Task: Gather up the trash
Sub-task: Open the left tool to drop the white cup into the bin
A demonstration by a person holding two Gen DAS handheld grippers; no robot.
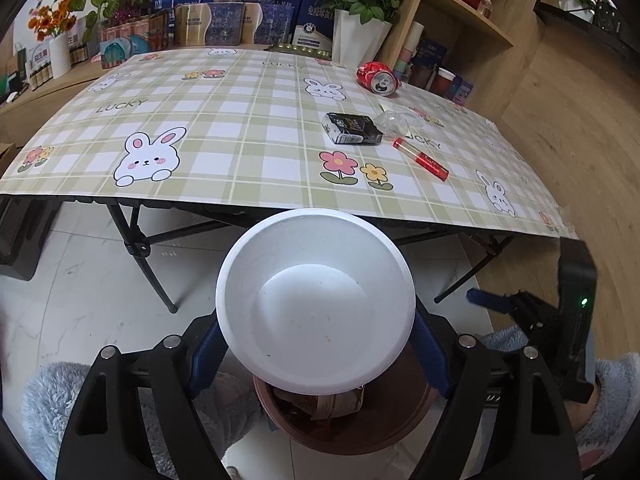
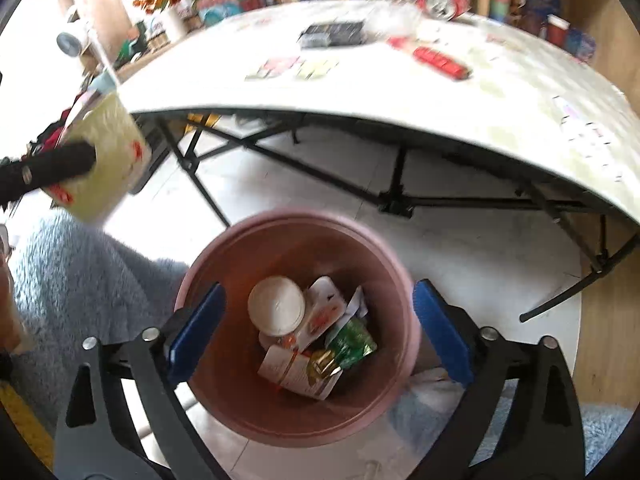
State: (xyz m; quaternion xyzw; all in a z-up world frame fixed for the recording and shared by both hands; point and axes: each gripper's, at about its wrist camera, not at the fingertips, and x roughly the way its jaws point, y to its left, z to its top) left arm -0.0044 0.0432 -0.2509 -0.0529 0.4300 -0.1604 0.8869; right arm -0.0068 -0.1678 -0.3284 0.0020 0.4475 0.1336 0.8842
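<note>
My left gripper (image 1: 316, 344) is shut on a white paper bowl (image 1: 316, 300) and holds it above the pink trash bin (image 1: 416, 404); the bowl's yellow-green outside (image 2: 108, 160) shows at the left of the right wrist view. My right gripper (image 2: 316, 324) is open and empty over the bin (image 2: 208, 400), which holds a white lid (image 2: 276, 304) and several wrappers. On the table (image 1: 240, 120) lie a crushed red can (image 1: 378, 76), a black pack (image 1: 352, 128), a clear plastic cup (image 1: 394, 120) and a red tube (image 1: 420, 158).
The folding table has black crossed legs (image 1: 140, 248) over a white tiled floor. Flower vases (image 1: 356, 36) and boxes (image 1: 224, 20) stand behind the table. A wooden shelf unit (image 1: 472, 20) is at the right. A fluffy blue sleeve (image 2: 80, 272) is by the bin.
</note>
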